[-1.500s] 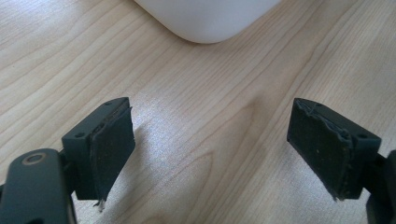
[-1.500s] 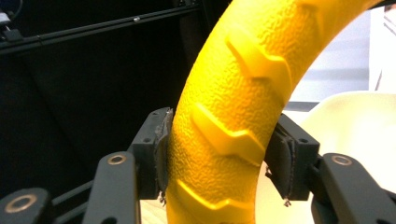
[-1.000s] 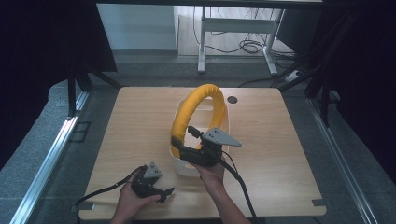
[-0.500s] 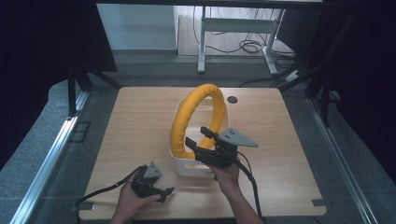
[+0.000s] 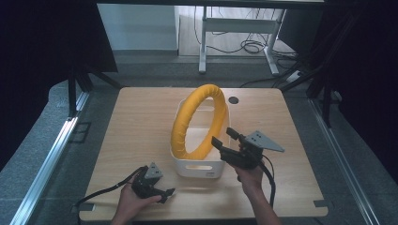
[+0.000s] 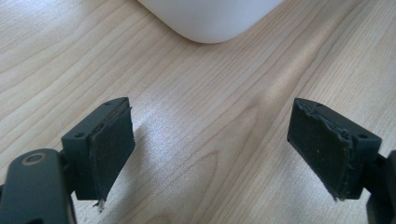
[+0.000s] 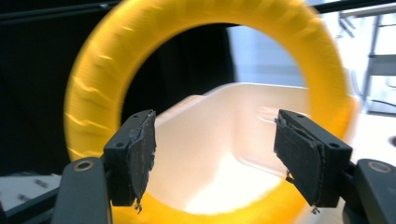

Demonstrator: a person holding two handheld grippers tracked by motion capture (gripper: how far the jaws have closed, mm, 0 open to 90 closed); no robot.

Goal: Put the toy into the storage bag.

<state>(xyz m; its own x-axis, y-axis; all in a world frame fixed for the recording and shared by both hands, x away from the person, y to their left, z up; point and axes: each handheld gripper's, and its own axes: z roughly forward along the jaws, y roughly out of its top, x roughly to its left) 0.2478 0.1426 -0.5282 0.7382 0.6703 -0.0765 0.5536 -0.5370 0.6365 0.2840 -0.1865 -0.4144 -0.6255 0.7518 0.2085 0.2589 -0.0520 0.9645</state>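
Jaws of the right gripper (image 7: 215,158) gape apart, empty; yellow ring (image 7: 140,51) just beyond.

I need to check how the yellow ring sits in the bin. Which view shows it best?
The high view: the yellow ring stands upright in the white bin. The right gripper view shows it close but blurred.

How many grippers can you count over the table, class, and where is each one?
2. The left gripper is low over the table's near edge, left of the white bin. The right gripper is raised at the bin's right side, beside the yellow ring.
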